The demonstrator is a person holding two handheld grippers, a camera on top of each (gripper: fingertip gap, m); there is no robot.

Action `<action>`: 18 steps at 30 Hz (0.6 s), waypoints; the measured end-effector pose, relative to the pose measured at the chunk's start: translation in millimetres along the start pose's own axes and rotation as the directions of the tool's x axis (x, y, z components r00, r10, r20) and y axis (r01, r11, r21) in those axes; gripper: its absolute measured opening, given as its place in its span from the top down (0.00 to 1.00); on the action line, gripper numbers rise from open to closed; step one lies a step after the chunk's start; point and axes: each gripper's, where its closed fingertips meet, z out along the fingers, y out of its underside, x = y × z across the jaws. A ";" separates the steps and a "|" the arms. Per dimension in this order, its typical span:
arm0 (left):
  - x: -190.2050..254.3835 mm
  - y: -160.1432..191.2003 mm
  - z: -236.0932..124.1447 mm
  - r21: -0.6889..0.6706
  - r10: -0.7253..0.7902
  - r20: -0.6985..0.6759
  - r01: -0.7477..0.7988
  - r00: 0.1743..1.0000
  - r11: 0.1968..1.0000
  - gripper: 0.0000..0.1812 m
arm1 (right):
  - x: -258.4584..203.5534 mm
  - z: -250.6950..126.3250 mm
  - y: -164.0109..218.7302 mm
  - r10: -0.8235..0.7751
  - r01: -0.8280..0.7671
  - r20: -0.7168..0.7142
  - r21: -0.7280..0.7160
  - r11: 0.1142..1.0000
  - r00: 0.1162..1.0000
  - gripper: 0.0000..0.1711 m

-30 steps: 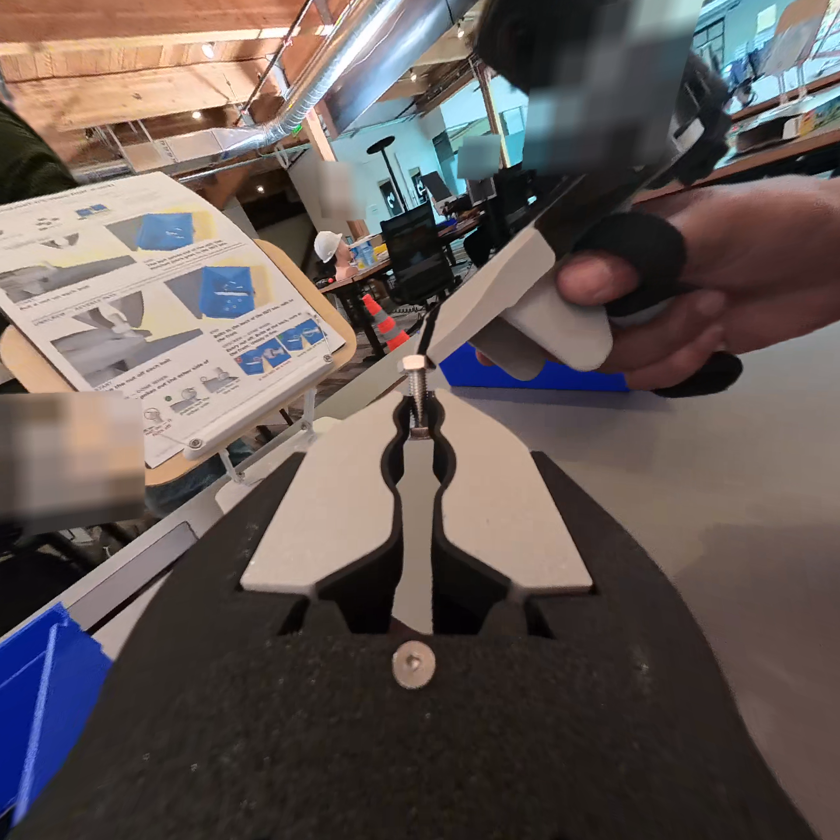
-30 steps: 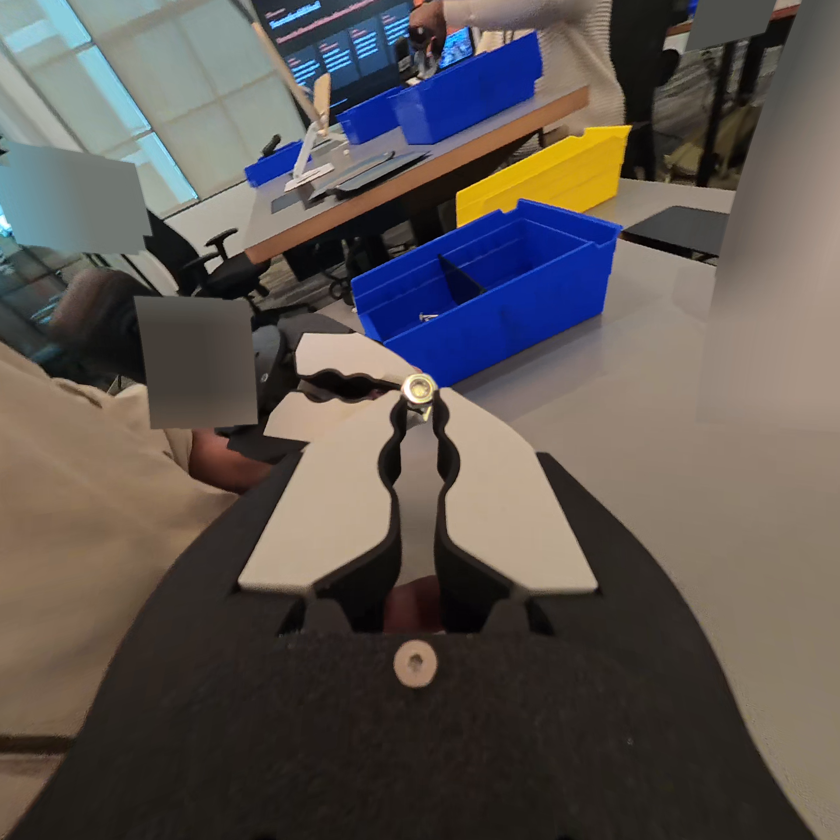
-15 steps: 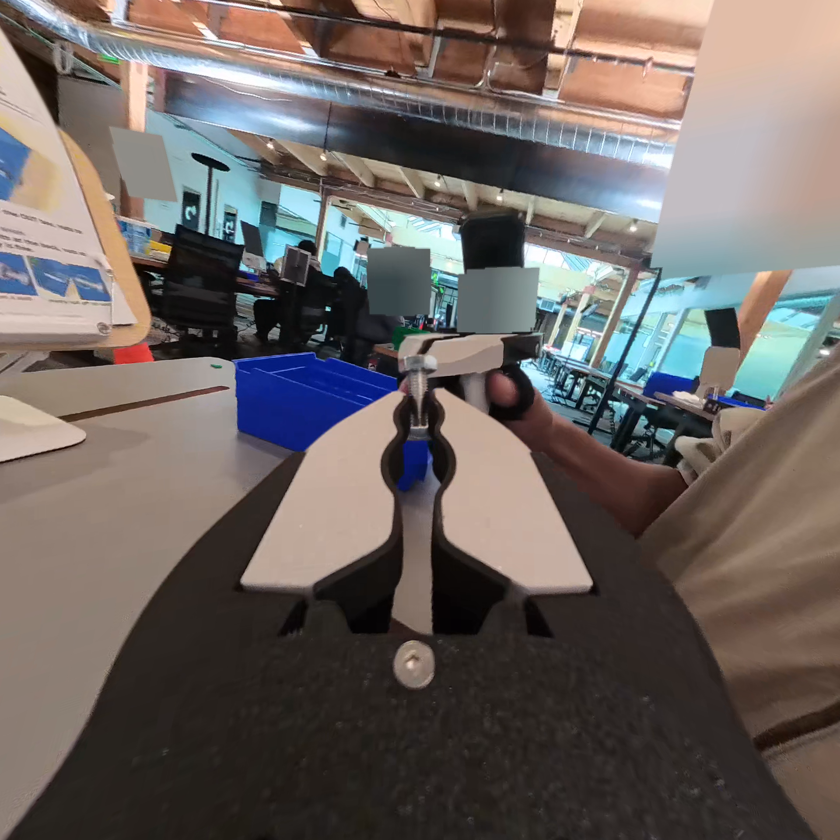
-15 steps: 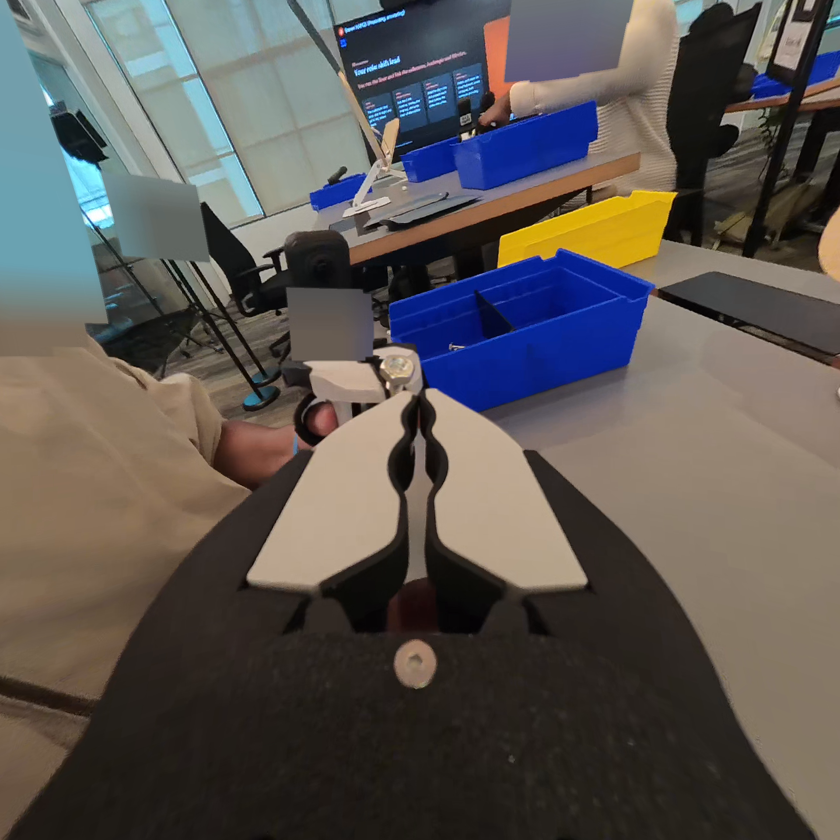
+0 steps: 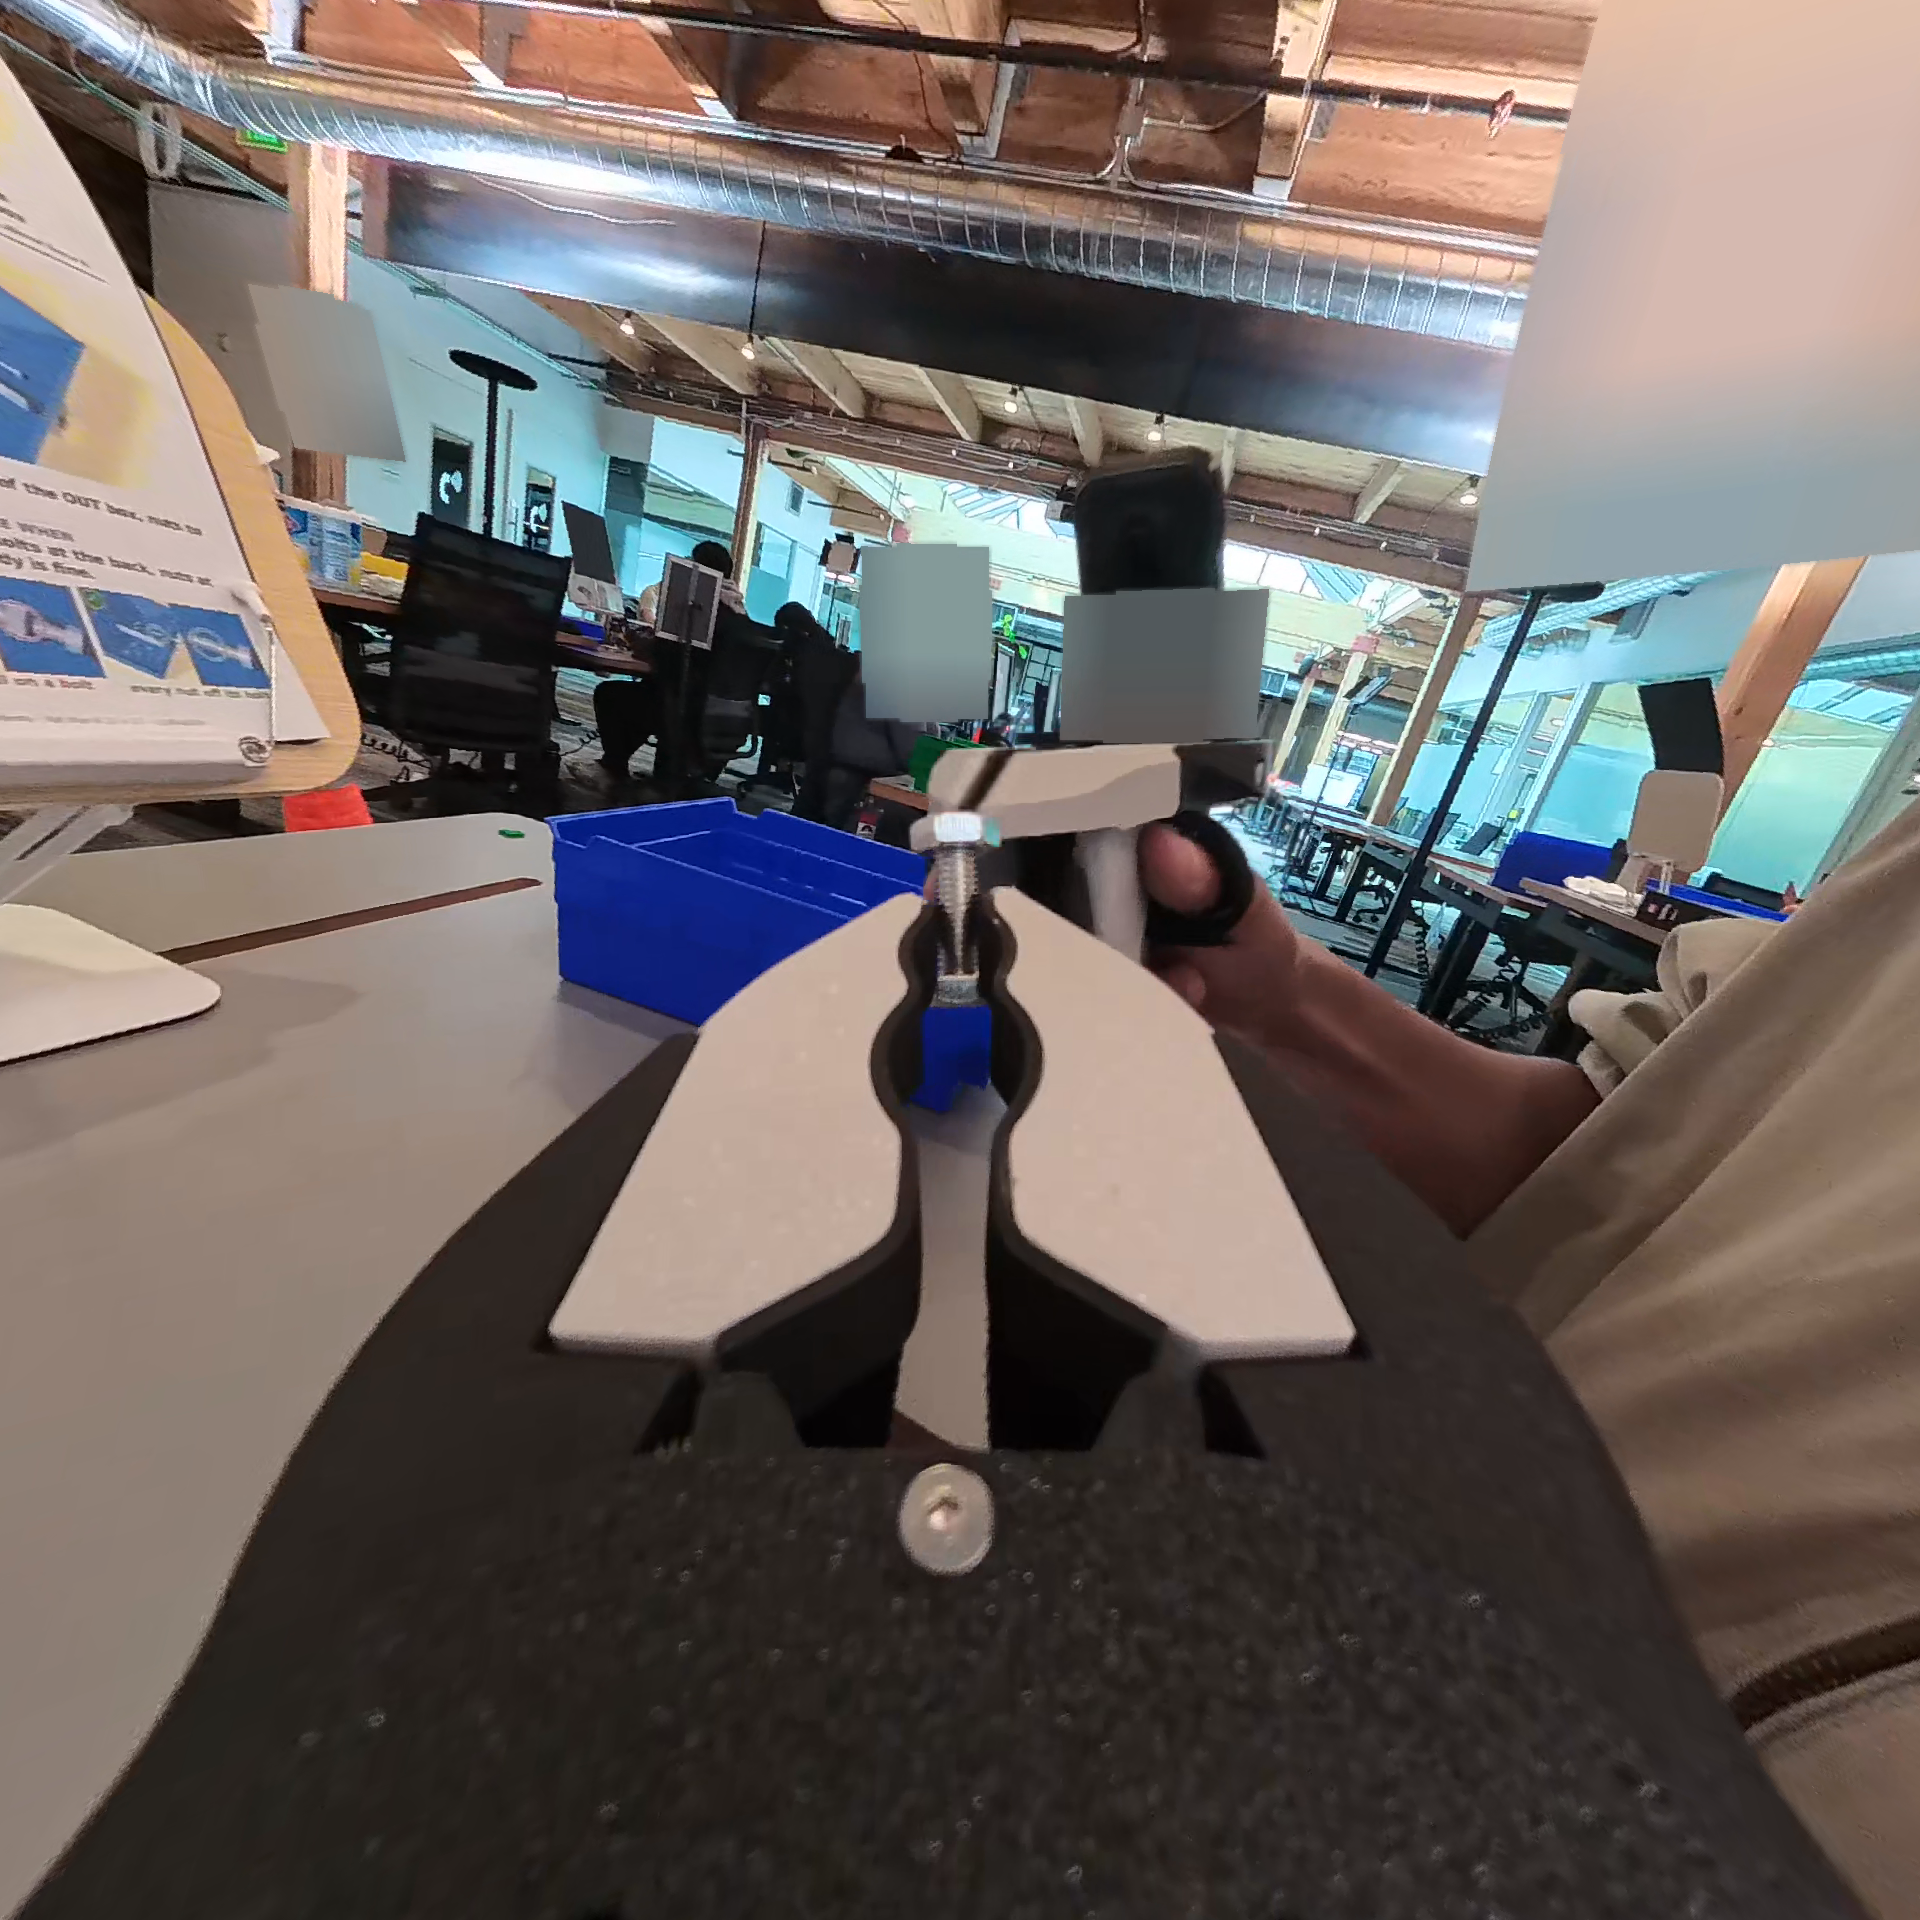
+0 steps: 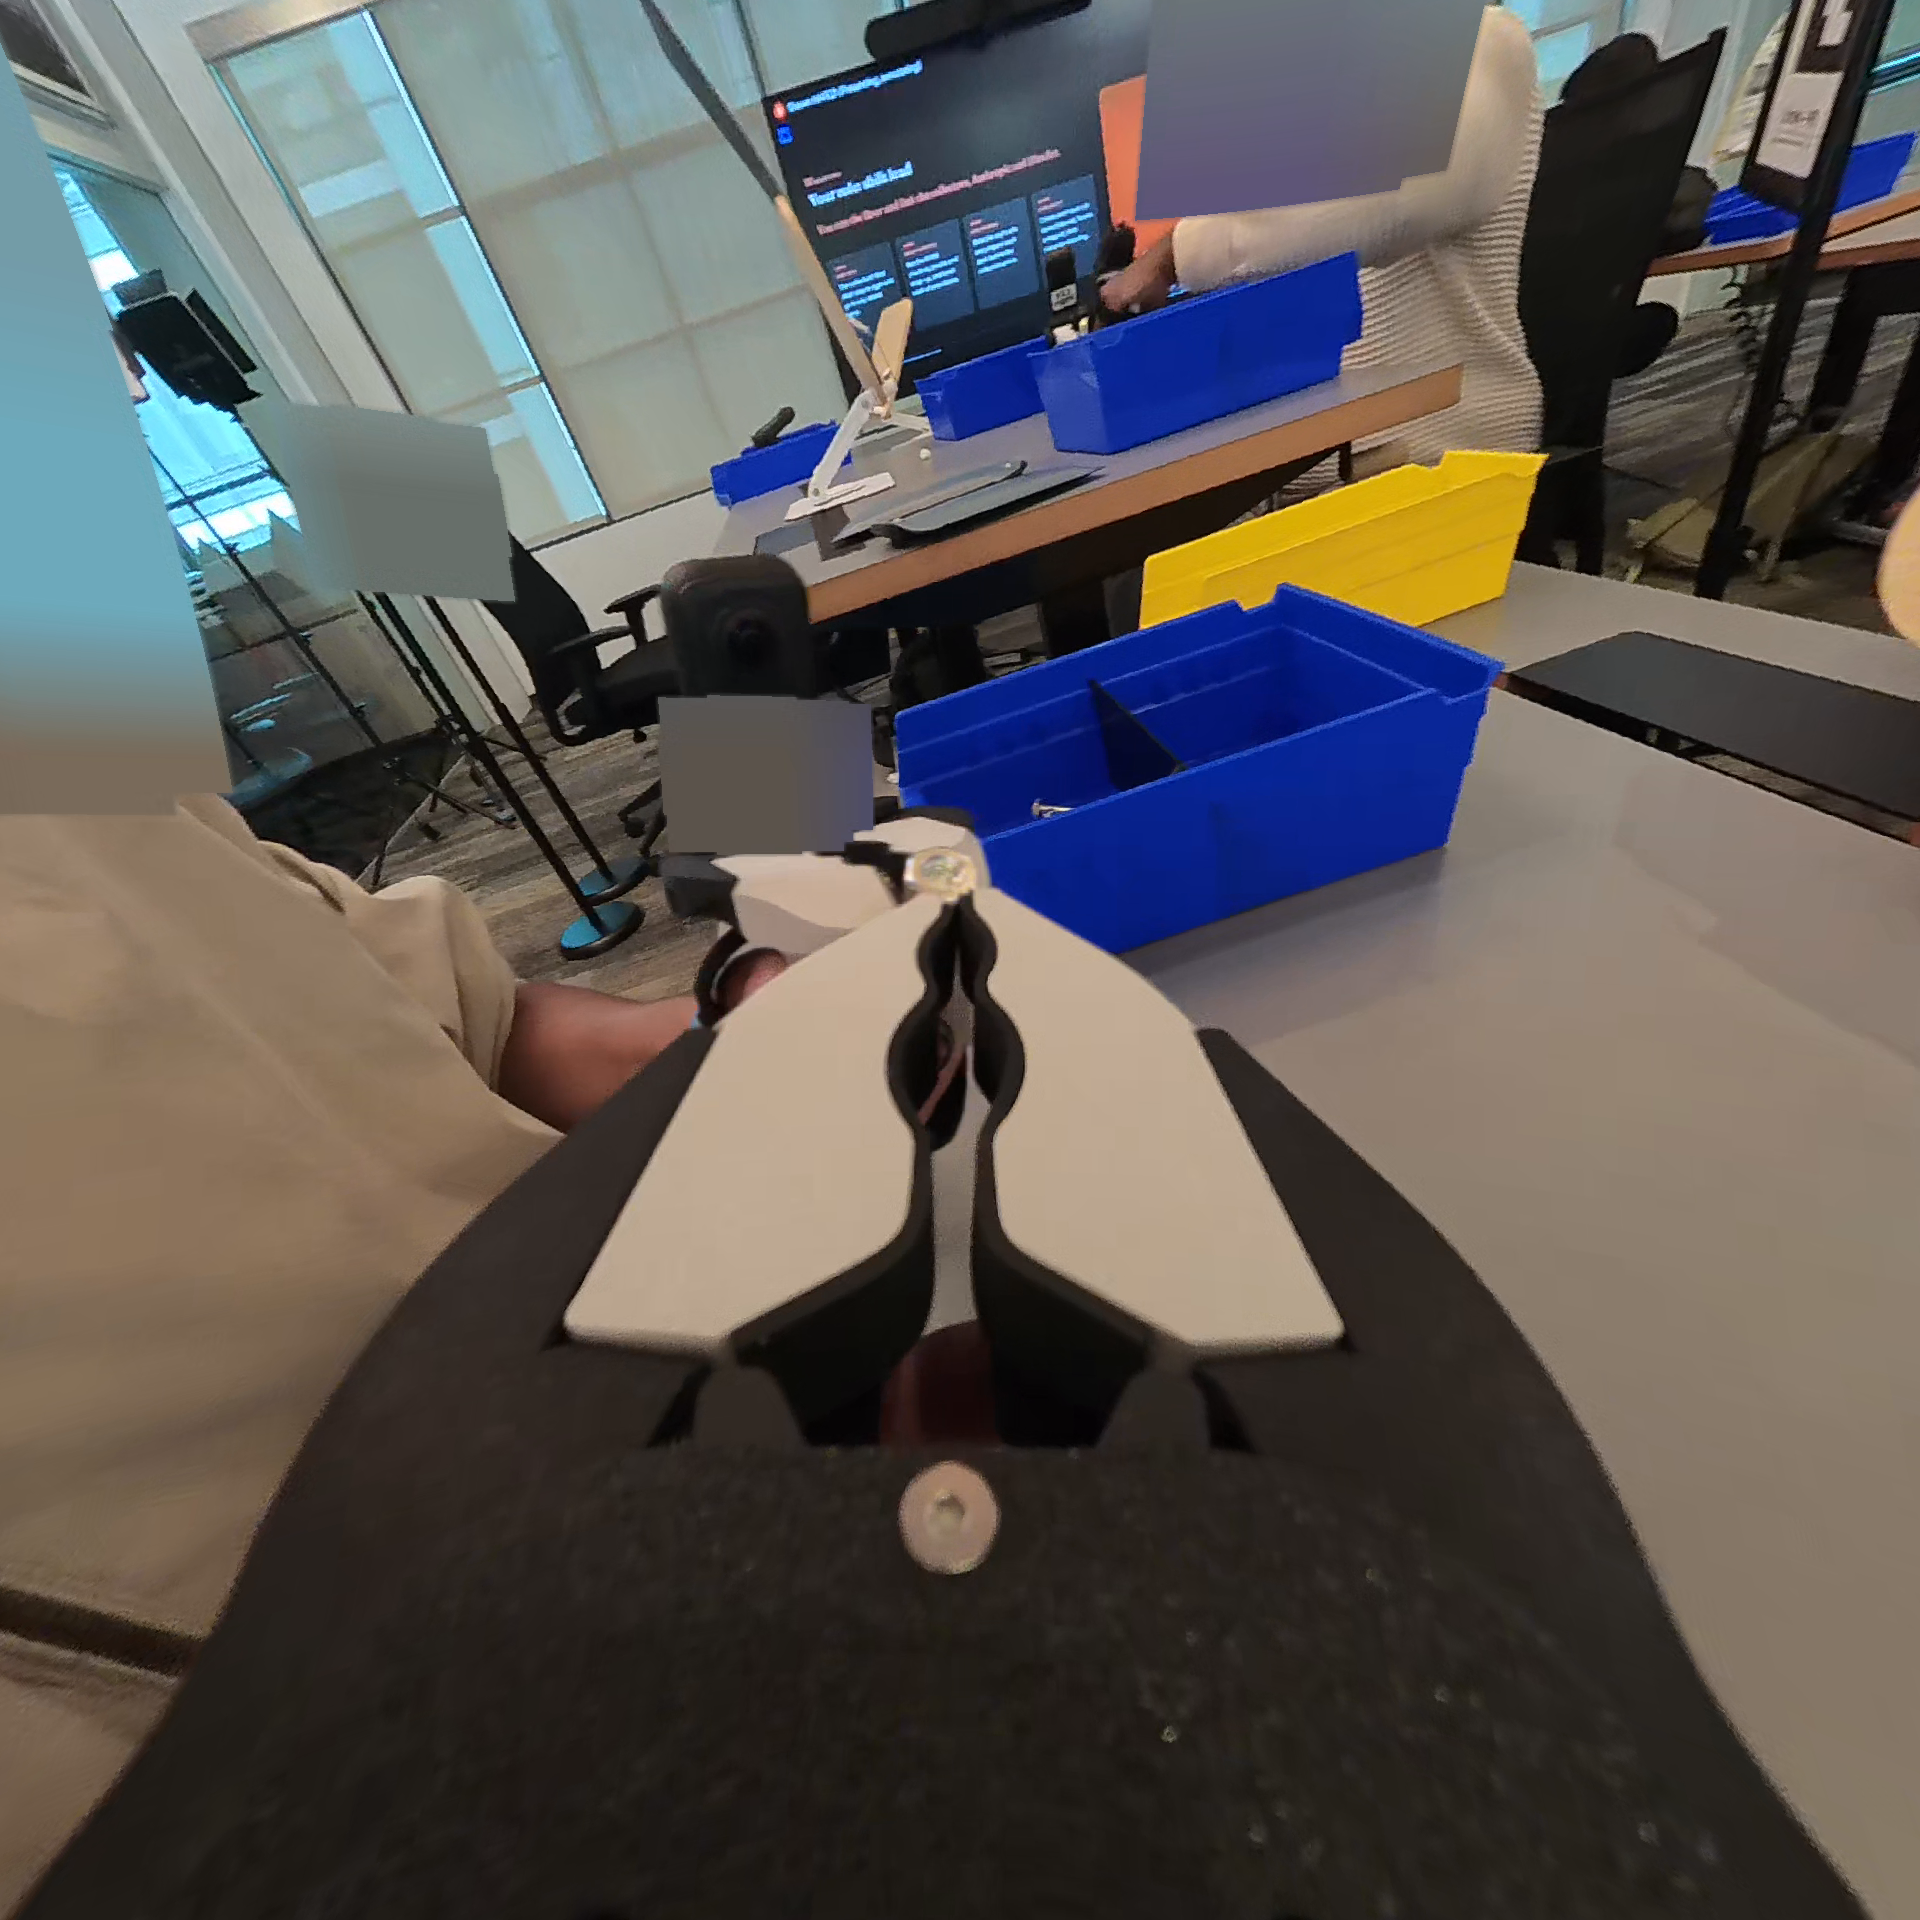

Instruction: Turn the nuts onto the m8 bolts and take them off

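Over on the left, an instruction sheet [image 5: 114, 582] sits on its wooden stand [image 5: 260, 582] at the edge of the grey table [image 5: 312, 1091]. Moving in, the left gripper [image 5: 958, 935] is pinching the bolt [image 5: 958, 914] by its lower end, shaft upright, threads showing above the fingertips. At the bolt's top sits the nut [image 5: 956, 831], and the right gripper [image 5: 961, 805] comes in level from the right, tips at that nut. Behind them, a blue bin [image 5: 717, 904] rests on the table.

Switching to the right wrist view: the right gripper [image 6: 948, 902] has its fingers nearly pressed together, tips against the nut [image 6: 940, 871]; whether it truly grips the nut, I can't tell. Further right, the divided blue bin [image 6: 1226, 831] holds a loose bolt [image 6: 1049, 808] in its near compartment, and a yellow bin [image 6: 1351, 540] stands behind.
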 end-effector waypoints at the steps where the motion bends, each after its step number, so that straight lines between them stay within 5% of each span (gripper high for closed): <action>1: 1.5 0.4 0.2 -0.004 -0.001 -0.009 0.001 1.000 1.000 0.96 | 2.4 -0.3 -0.1 0.007 -0.007 -0.005 0.001 1.000 1.000 1.00; 18: -0.8 -2.9 -2.3 -0.008 0.031 0.010 -0.031 0.999 0.999 0.96 | -4.0 8.9 2.5 -0.020 0.021 0.009 -0.040 0.999 1.000 1.00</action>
